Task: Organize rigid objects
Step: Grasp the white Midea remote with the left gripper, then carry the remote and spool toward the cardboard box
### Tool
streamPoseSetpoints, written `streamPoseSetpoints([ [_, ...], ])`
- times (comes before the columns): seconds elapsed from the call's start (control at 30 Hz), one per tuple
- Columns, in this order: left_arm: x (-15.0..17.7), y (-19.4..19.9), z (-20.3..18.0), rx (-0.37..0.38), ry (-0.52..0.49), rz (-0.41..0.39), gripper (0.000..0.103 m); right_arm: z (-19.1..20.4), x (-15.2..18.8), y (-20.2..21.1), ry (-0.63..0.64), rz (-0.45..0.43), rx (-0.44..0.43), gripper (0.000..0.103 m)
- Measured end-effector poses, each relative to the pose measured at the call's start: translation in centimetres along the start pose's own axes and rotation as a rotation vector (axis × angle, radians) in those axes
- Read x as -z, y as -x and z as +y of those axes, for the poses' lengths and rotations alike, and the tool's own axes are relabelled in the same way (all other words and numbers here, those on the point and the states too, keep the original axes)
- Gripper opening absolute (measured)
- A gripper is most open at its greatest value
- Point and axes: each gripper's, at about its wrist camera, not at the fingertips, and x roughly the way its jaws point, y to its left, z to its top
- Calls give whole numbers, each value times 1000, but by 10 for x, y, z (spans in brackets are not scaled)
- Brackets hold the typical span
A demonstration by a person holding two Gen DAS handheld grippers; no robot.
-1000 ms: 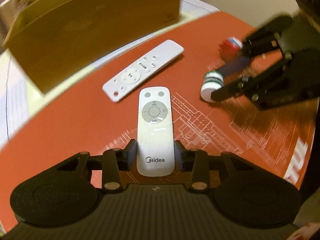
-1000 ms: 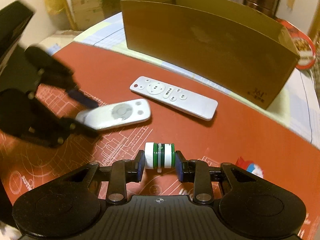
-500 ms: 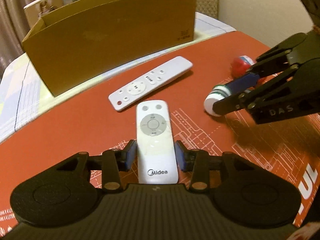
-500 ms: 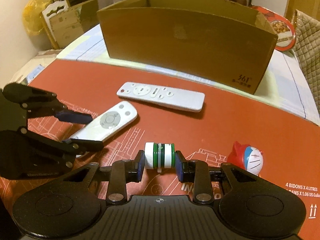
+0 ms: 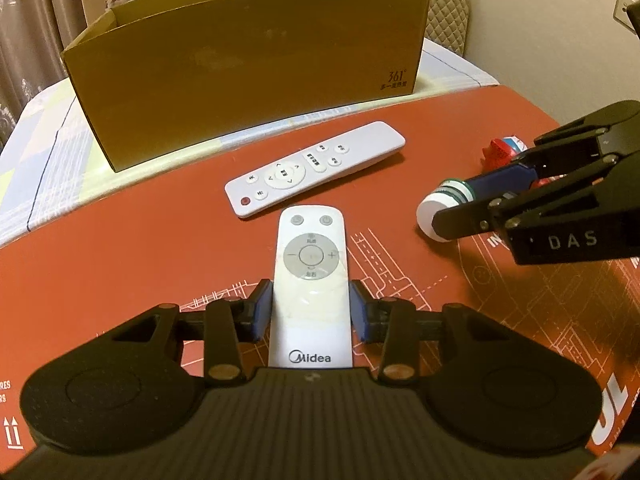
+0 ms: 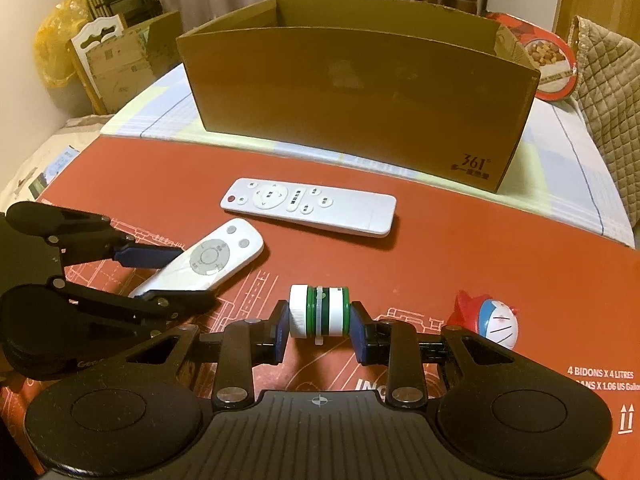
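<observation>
Both grippers have risen since 1 second ago; left gripper clamps the short remote, right gripper pinches the small bottle; carrying step; next, over the box rim.

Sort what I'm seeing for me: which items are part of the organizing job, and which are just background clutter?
Part of the job:
- Midea remote, in the left gripper
- green-and-white bottle, in the right gripper
- long white remote, on the red mat
- Doraemon toy, on the mat
- cardboard box, the likely destination

Just lying about:
- snack tin
- quilted cushion
- yellow bag
</observation>
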Motion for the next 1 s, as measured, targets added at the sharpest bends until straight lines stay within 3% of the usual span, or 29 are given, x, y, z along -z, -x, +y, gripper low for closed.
streamPoseSetpoints([
  [0.27,1,7,3,16,47,11,35,-3,-4,2,-5,-18,4,28],
  [0.63,2,24,12,25,163,-35,35,-5,-7,10,-22,-67,8,28],
  [1.0,7,16,6,-25,133,-37,35,-4,-8,10,-20,-66,-1,28],
])
